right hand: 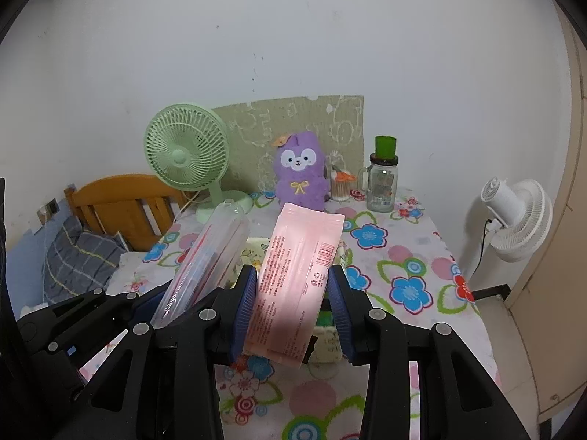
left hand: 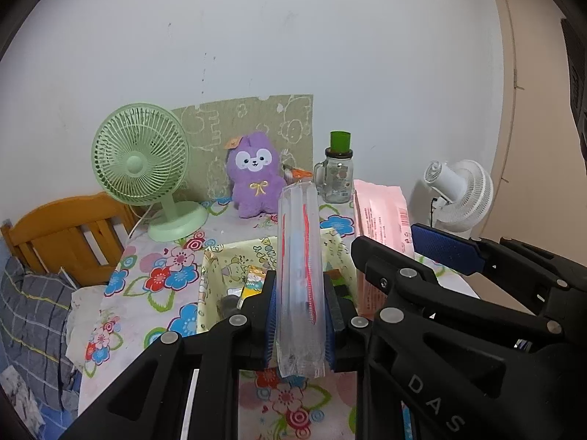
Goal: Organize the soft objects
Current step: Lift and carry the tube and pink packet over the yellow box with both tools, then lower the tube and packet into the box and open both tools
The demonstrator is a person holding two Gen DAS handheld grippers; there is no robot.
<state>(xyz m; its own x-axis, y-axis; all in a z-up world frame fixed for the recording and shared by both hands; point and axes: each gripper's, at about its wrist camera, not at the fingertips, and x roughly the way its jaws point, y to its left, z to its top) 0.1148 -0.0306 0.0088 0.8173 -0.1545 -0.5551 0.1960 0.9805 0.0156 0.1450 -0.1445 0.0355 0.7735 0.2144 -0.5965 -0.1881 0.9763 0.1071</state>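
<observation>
My left gripper is shut on a clear plastic pouch with red trim, held upright above a pale yellow fabric basket. The pouch also shows in the right wrist view. My right gripper is shut on a pink packet with a barcode, held above the same basket; the packet also shows in the left wrist view. A purple plush toy sits at the back of the table against the wall, also seen in the right wrist view.
The table has a floral cloth. A green desk fan stands back left, a glass jar with green lid back right. A white fan stands right of the table. A wooden bed frame and grey pillow lie left.
</observation>
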